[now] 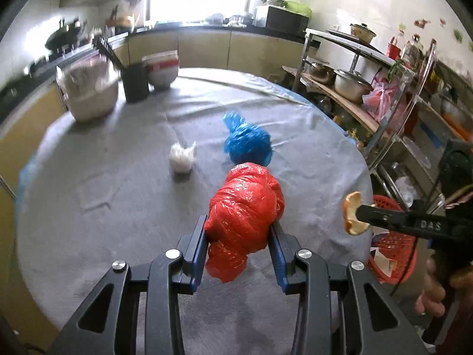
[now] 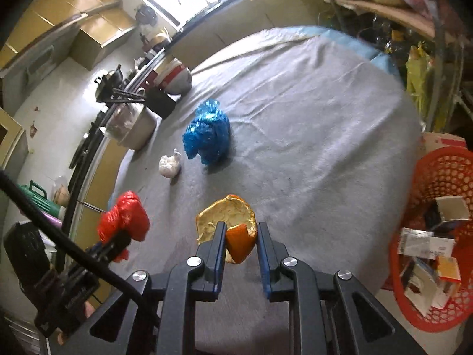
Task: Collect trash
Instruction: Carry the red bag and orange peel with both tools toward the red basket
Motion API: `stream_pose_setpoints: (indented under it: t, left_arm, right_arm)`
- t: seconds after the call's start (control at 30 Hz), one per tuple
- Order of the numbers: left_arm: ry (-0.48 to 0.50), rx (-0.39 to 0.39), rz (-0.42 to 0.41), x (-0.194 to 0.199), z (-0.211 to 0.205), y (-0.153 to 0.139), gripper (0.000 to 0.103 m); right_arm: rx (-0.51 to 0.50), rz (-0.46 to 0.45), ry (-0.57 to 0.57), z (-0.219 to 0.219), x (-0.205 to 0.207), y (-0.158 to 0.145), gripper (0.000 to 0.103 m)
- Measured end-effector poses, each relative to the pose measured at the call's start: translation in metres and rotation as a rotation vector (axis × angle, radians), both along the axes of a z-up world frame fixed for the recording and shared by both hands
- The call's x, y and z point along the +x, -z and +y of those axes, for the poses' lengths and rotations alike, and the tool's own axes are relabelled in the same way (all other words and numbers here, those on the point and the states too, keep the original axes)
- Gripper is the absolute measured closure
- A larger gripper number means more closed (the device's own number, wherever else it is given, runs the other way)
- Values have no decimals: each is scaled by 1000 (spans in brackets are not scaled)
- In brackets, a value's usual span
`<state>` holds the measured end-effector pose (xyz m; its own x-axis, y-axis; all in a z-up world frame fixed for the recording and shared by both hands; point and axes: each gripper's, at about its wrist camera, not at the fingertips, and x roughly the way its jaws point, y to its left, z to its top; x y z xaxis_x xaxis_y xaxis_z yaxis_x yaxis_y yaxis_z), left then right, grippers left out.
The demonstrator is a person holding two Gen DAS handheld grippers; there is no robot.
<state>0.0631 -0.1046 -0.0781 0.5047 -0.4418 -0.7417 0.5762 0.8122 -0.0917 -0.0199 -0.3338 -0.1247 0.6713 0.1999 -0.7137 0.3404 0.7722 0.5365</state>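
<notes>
Jaws of the right gripper are closed on an orange peel, held above the grey surface; the red basket with trash lies at the right edge of the right wrist frame, nearer to this hand. Jaws of the left gripper pinch a red plastic bag. Blue bag and white wad lie beyond, near the frame's middle.

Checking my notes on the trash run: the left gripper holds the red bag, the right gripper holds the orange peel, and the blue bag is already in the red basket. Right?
Not quite. The blue bag still lies on the table, near a small white wad, as the right wrist view shows. The rest stands: the left gripper holds the red bag, and the right gripper holds the orange peel.
</notes>
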Motion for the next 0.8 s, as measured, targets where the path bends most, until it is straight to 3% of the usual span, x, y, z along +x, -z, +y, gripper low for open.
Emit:
stream_pose_setpoints:
  t: [0.3,0.8]
  left_arm:
    - [35,123,-102,-33,-44,-29,63]
    - [87,172,-179,-66,-83,-47,63]
  right_arm:
    - [-75,-88,59,-16,-54,-34,82]
    - [-78,-103,143,-46,-106,-38,82]
